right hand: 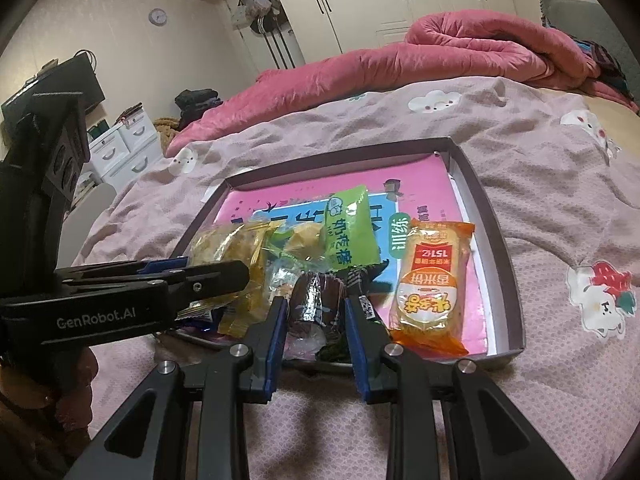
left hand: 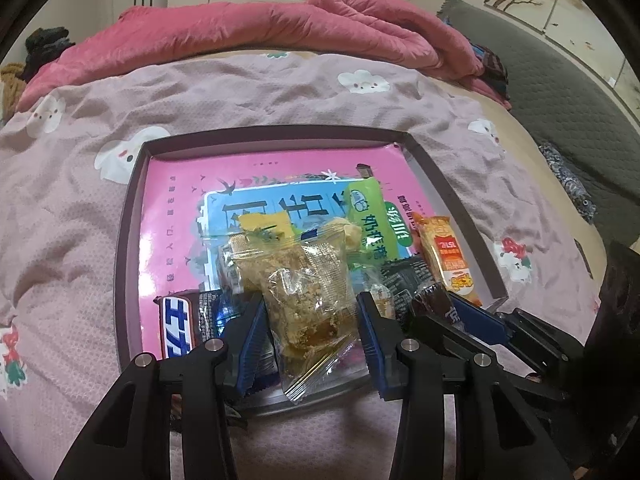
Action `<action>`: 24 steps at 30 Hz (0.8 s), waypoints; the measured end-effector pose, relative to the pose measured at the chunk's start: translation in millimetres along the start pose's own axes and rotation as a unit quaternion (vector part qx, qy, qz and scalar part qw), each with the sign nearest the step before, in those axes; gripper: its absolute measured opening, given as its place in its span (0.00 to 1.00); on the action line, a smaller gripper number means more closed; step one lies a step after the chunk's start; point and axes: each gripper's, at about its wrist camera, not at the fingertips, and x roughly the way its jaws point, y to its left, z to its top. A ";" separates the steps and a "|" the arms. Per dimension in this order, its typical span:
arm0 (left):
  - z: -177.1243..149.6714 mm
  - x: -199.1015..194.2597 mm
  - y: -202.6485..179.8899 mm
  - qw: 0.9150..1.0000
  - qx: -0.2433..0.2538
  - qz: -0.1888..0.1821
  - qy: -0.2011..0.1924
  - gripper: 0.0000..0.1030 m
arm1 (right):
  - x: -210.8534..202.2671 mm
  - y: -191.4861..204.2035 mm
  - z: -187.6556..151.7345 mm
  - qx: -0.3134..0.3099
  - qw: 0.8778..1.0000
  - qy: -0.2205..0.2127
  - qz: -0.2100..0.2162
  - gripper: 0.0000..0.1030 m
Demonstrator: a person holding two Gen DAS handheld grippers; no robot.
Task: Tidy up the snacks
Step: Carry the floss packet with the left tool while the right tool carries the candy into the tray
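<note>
While snacks crowd tray (left hand: 128,216) near edge, far half bare.

This is a home bedroom. A crumpled pink quilt (right hand: 460,46) is lying across a bed covered by a mauve sheet printed with cartoon clouds (right hand: 560,200). White wardrobes (right hand: 360,4) are lining the far wall, a round clock (right hand: 157,16) is hanging beside them, and white drawers (right hand: 120,148) are standing at the bedside.
</note>
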 end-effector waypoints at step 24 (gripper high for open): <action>-2.2 7.9 9.0 1.000 -0.016 0.003 0.007 0.44 | 15.1 9.7 1.4 -0.037 0.999 0.003 -0.018 0.29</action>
